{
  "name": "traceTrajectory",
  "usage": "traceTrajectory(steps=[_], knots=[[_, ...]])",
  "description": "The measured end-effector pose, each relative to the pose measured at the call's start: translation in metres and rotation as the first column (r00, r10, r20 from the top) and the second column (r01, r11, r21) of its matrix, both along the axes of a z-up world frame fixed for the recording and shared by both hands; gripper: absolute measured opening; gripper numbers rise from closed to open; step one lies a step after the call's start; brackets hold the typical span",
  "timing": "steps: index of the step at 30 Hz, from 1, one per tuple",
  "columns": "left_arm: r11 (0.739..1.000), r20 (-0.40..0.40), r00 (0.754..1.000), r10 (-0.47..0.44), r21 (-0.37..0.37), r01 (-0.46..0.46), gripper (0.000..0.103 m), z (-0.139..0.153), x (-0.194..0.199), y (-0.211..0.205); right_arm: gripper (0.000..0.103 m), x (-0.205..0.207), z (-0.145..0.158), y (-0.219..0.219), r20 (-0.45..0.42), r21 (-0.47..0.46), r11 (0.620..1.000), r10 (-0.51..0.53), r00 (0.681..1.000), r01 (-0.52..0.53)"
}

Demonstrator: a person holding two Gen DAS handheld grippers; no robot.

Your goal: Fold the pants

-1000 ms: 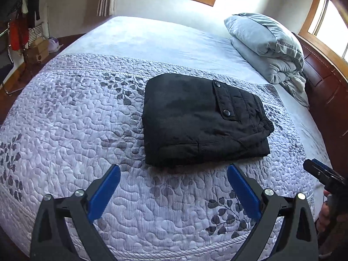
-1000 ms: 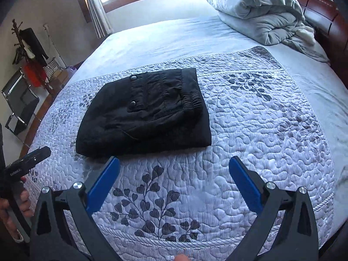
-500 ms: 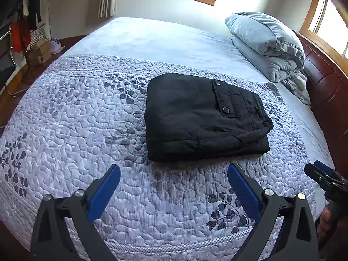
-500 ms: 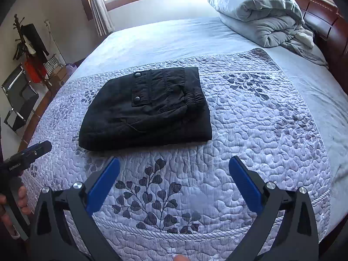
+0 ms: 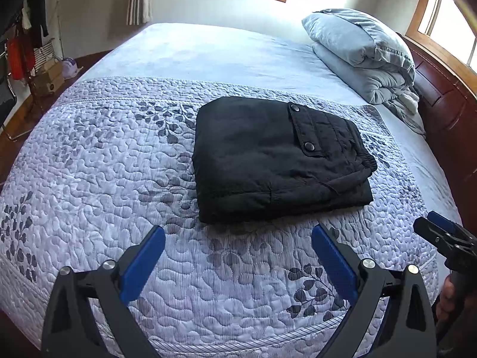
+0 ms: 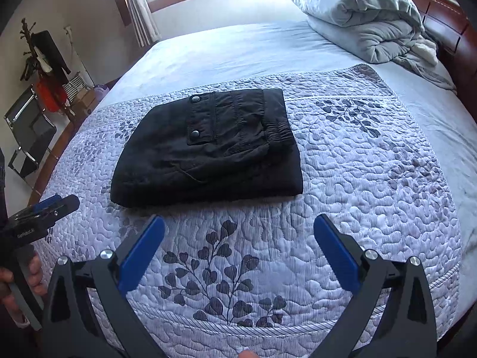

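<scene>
Black pants (image 5: 277,158) lie folded into a compact rectangle on the quilted lavender bedspread (image 5: 98,173), pocket flap with two snaps facing up. They also show in the right wrist view (image 6: 208,149). My left gripper (image 5: 238,235) is open and empty, held above the bedspread short of the pants' near edge. My right gripper (image 6: 238,226) is open and empty, also short of the near edge. Each gripper shows at the edge of the other's view: the right one (image 5: 444,235), the left one (image 6: 44,211).
A folded grey duvet and pillow (image 5: 363,53) sit at the head of the bed by the dark wooden headboard (image 5: 441,104). A coat rack (image 6: 44,62), a chair (image 6: 26,134) and boxes stand on the floor to the left.
Both grippers have drawn back a little from the pants toward the bed's near edge. The pants have not moved.
</scene>
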State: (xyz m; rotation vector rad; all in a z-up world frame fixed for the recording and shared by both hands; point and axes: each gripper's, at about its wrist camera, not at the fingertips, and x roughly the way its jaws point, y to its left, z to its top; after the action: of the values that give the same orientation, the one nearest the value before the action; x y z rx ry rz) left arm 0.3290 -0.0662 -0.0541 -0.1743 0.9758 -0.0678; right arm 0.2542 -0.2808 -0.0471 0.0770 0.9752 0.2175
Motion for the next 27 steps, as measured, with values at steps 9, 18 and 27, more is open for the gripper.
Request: traceTrajectory(steps=[9,18,27], knots=[[1.0,0.011,1.0,-0.01,0.013,0.01,0.099,0.0018,0.0011,-0.0012,0.1,0.0042,0.0024,0.0017,0.015,0.004,1.0,0.004,1.0,-0.004],[1.0,0.008,1.0,-0.015,0.024,0.015,0.099,0.0008,0.0042,-0.003,0.1,0.006,0.0001,-0.0009,0.014,0.0,1.0,-0.003,1.0,0.003],[0.999,0.011,1.0,-0.024,0.045,0.023,0.099,0.0003,0.007,-0.0051,0.1,0.0087,-0.0069,-0.0002,0.003,-0.019,1.0,0.002,1.0,-0.002]])
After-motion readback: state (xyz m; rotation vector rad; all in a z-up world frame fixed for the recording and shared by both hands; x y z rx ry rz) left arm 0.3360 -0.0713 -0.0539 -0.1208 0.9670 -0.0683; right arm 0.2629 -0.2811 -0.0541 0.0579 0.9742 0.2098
